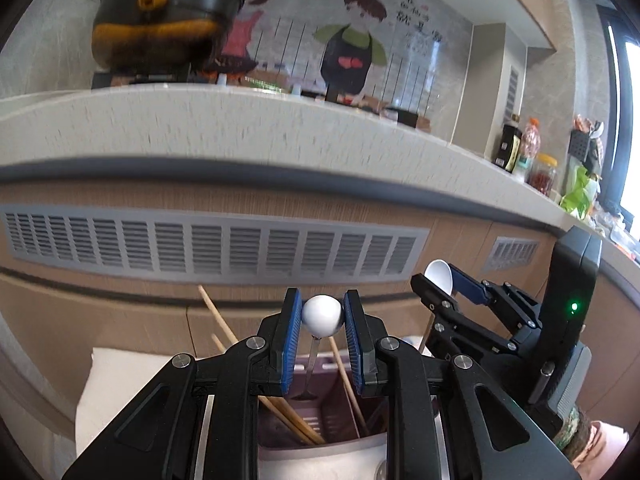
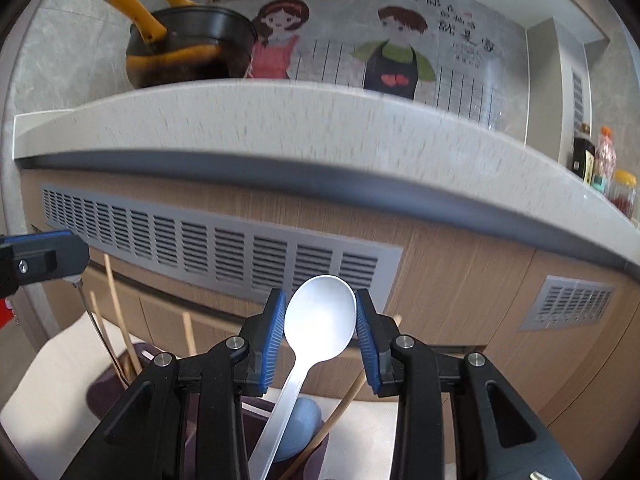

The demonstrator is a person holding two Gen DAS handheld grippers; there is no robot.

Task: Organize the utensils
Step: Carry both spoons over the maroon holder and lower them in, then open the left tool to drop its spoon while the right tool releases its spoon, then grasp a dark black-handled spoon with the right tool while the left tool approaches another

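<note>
My left gripper (image 1: 322, 312) is shut on the white round head of a utensil (image 1: 322, 315) whose thin metal stem hangs down toward a purple utensil holder (image 1: 316, 416). Several wooden chopsticks (image 1: 222, 320) lean in that holder. My right gripper (image 2: 320, 316) is shut on the bowl of a white plastic spoon (image 2: 320, 320); its handle slants down over the holder (image 2: 102, 394). A pale blue rounded piece (image 2: 300, 420) lies below the spoon. The right gripper (image 1: 440, 282) shows to the right in the left wrist view. One left finger (image 2: 44, 258) enters at the right wrist view's left edge.
A pale stone countertop (image 1: 240, 128) runs across above wood-grain cabinets with a grey vent grille (image 1: 208, 248). A dark pot with a yellow handle (image 2: 188, 52) stands on it at the left; bottles and jars (image 1: 520, 152) at the right. The holder rests on a white surface (image 2: 40, 400).
</note>
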